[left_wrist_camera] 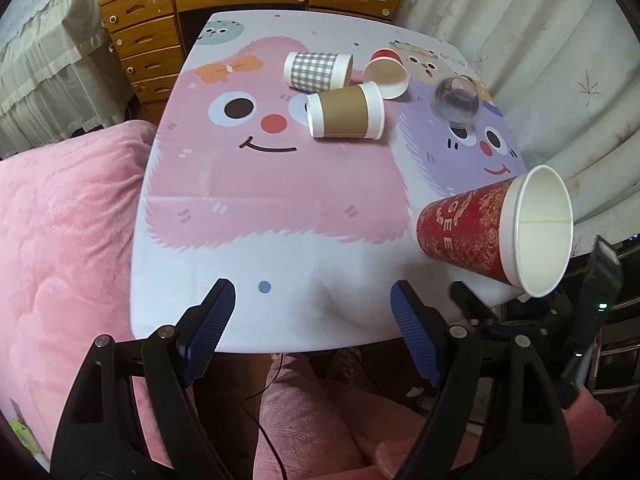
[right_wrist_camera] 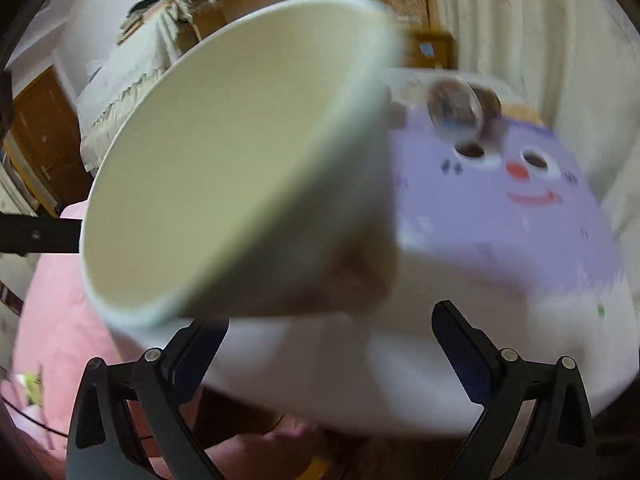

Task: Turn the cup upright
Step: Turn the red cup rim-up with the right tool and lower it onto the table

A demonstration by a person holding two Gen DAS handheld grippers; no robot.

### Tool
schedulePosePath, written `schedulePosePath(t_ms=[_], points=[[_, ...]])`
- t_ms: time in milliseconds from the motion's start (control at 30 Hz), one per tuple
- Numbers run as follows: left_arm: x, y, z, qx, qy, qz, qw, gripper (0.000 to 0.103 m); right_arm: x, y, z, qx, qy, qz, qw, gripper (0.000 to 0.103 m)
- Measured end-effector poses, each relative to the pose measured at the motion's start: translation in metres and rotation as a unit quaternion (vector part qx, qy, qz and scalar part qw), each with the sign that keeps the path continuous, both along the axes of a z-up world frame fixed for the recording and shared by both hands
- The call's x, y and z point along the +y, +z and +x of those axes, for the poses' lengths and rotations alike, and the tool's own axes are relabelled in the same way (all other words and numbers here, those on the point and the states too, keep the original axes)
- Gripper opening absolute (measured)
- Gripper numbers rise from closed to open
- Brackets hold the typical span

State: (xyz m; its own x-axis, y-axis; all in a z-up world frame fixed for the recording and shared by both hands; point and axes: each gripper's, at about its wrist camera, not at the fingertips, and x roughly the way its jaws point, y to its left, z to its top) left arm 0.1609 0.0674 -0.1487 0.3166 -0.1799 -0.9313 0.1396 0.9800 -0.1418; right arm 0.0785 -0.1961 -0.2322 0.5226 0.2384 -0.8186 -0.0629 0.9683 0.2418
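Note:
A red patterned paper cup (left_wrist_camera: pixel 480 232) is tilted at the table's right front corner, its white mouth toward the right. In the right wrist view the same cup (right_wrist_camera: pixel 240 152) fills the frame, blurred, mouth toward the camera. My right gripper (right_wrist_camera: pixel 332 336) has its jaws wide apart below the cup; whether a finger touches it is unclear. One right finger (left_wrist_camera: pixel 468 300) shows just below the cup in the left wrist view. My left gripper (left_wrist_camera: pixel 312 312) is open and empty over the table's front edge.
Several cups lie on their sides at the back: a brown one (left_wrist_camera: pixel 346 111), a grey checked one (left_wrist_camera: pixel 318 70), a red one (left_wrist_camera: pixel 386 72). A clear cup (left_wrist_camera: pixel 456 100) stands upside down. The table (left_wrist_camera: pixel 280 184) has a cartoon cloth. A pink quilt (left_wrist_camera: pixel 60 240) lies left.

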Motion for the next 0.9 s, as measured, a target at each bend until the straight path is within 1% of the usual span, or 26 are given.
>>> schedulePosePath(t_ms=[133,267,333,433,500,600,700,733,767,800,833,900], points=[[-0.005,-0.008,-0.001,0.008,0.022,-0.018,0.9996,0.078,-0.017,0.003,-0.002,-0.001,-0.005,0.0,1.0,0.103],[-0.005,-0.009,-0.003,0.008,0.038,-0.029,0.9989,0.078,-0.032,0.009,0.01,-0.005,0.001,0.004,1.0,0.103],[-0.005,-0.008,-0.004,0.004,0.042,-0.027,0.9988,0.078,-0.04,0.012,0.021,-0.009,0.006,-0.006,1.0,0.103],[-0.004,-0.008,-0.003,0.0,0.049,-0.025,0.9985,0.078,-0.039,0.009,0.024,-0.015,0.018,-0.023,0.999,0.103],[-0.002,-0.008,-0.002,0.002,0.054,-0.025,0.9982,0.078,-0.031,0.013,0.042,-0.007,0.023,-0.027,0.999,0.103],[0.001,-0.008,0.002,0.005,0.058,-0.025,0.998,0.078,-0.027,0.006,0.058,-0.004,0.027,-0.025,0.999,0.103],[0.002,-0.009,0.007,0.008,0.059,-0.022,0.998,0.078,-0.011,0.0,0.077,0.0,0.035,-0.045,0.998,0.103],[0.003,-0.009,0.008,0.008,0.059,-0.021,0.998,0.078,-0.007,-0.004,0.079,0.002,0.039,-0.043,0.998,0.102],[0.004,-0.008,0.009,0.009,0.059,-0.02,0.998,0.078,-0.004,-0.005,0.079,-0.002,0.042,-0.038,0.998,0.099],[0.005,-0.008,0.01,0.008,0.059,-0.018,0.9981,0.078,-0.003,-0.006,0.08,-0.019,0.04,-0.03,0.999,0.076],[0.006,-0.008,0.01,0.007,0.059,-0.015,0.9981,0.078,0.0,-0.006,0.08,-0.037,0.045,-0.019,0.998,0.065],[0.009,-0.008,0.011,0.007,0.061,-0.01,0.9981,0.078,0.006,-0.005,0.076,-0.064,0.03,-0.045,0.996,0.064]])
